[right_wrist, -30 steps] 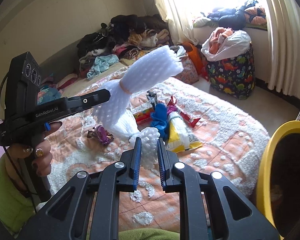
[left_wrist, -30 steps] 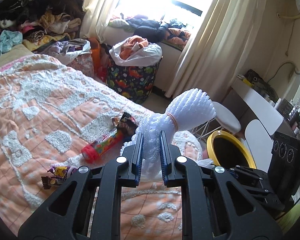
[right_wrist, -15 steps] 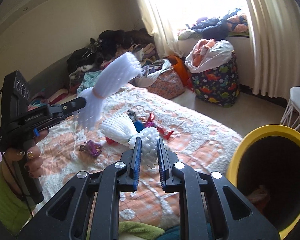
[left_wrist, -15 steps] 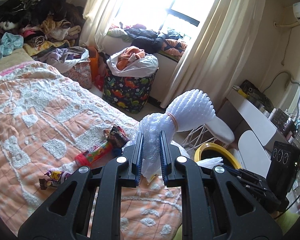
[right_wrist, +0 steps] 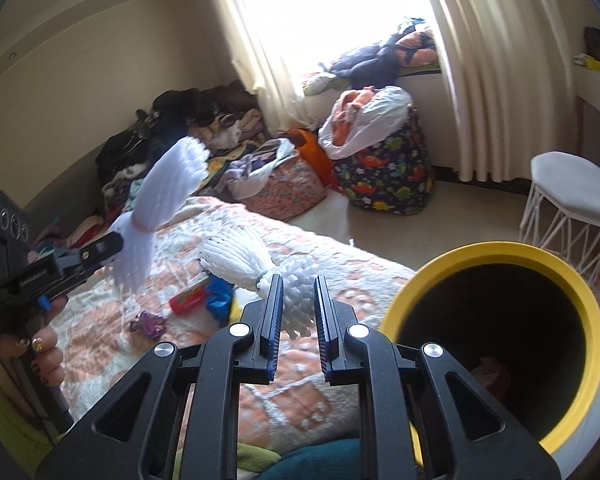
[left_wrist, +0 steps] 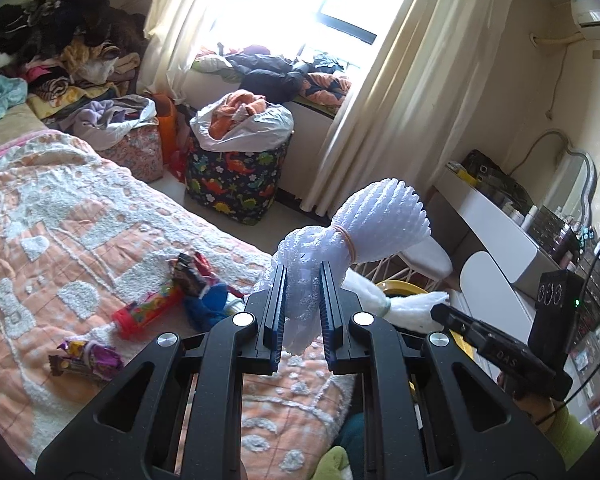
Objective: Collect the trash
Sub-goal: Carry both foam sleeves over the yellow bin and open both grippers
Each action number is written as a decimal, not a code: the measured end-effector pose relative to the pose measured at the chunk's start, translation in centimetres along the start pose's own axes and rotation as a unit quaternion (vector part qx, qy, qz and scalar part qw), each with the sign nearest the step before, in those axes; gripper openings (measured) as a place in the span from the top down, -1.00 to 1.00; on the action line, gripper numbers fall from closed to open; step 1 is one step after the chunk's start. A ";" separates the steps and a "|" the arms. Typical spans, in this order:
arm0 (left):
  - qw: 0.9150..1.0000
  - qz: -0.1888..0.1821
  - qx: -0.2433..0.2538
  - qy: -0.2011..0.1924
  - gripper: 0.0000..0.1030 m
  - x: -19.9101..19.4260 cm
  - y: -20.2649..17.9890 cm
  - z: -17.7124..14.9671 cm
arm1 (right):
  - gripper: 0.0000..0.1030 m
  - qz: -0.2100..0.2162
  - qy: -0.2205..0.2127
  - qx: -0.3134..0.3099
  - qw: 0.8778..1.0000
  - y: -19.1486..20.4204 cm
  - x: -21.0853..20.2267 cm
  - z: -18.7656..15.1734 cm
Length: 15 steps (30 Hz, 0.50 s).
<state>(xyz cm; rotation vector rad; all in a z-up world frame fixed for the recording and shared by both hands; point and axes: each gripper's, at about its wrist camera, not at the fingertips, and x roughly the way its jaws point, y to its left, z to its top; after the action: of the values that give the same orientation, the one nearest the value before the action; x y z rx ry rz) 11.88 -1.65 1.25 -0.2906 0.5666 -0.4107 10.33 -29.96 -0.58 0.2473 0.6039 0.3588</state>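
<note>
My left gripper (left_wrist: 303,312) is shut on a white foam net bundle (left_wrist: 364,228) tied with a rubber band, held above the bed. My right gripper (right_wrist: 296,312) is shut on a second white foam net bundle (right_wrist: 244,256), just left of the yellow-rimmed trash bin (right_wrist: 500,252). The bin's rim also shows in the left wrist view (left_wrist: 400,286), behind the left bundle. On the bedspread lie a red candy tube (left_wrist: 148,312), a blue wrapper (left_wrist: 208,304), a dark snack packet (left_wrist: 192,272) and a purple wrapper (left_wrist: 88,362).
An orange-and-white bedspread (left_wrist: 60,220) covers the bed. A dinosaur-print laundry bag (right_wrist: 384,176) and a floral bag (right_wrist: 284,188) stand on the floor by the window. A white stool (right_wrist: 572,200) stands behind the bin. A white desk (left_wrist: 496,216) is at right.
Both grippers have lifted and swung right toward the yellow bin, each still holding its foam bundle. The bin now fills the right of the right wrist view.
</note>
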 end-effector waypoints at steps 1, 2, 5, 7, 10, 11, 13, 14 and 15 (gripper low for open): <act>1.000 -0.001 0.001 0.001 0.80 0.1 -0.1 0.0 | 0.70 -0.003 -0.002 0.003 1.000 -0.3 -0.1 0.1; 1.000 -0.003 0.002 0.003 0.80 0.2 -0.3 -0.1 | 0.70 -0.008 -0.005 0.008 1.000 -0.7 -0.3 0.2; 1.000 -0.005 0.007 0.008 0.80 0.6 -1.1 -0.2 | 0.70 -0.018 -0.010 0.020 1.000 -1.8 -0.9 0.4; 1.000 -0.006 0.011 0.012 0.80 0.9 -1.5 -0.4 | 0.70 -0.026 -0.013 0.025 0.999 -2.3 -1.1 0.5; 1.000 -0.008 0.017 0.018 0.80 1.3 -2.2 -0.6 | 0.70 -0.037 -0.016 0.039 0.998 -3.3 -1.3 0.5; 1.000 -0.007 0.020 0.020 0.80 1.5 -2.4 -0.7 | 0.70 -0.040 -0.017 0.044 0.998 -3.7 -1.3 0.5; 0.999 -0.008 0.023 0.023 0.80 1.7 -2.8 -0.9 | 0.70 -0.047 -0.019 0.052 0.997 -4.3 -1.5 0.5; 0.999 -0.008 0.025 0.025 0.80 1.8 -3.0 -1.0 | 0.71 -0.051 -0.020 0.057 0.997 -4.8 -1.7 0.5; 0.999 -0.007 0.028 0.027 0.80 2.0 -3.2 -1.1 | 0.71 -0.054 -0.021 0.063 0.996 -5.2 -1.8 0.5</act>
<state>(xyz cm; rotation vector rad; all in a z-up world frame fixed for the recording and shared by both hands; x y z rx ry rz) 11.81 -5.54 0.69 -0.2308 0.6053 -0.4475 10.54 -35.43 -0.98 0.3398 0.5958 0.2103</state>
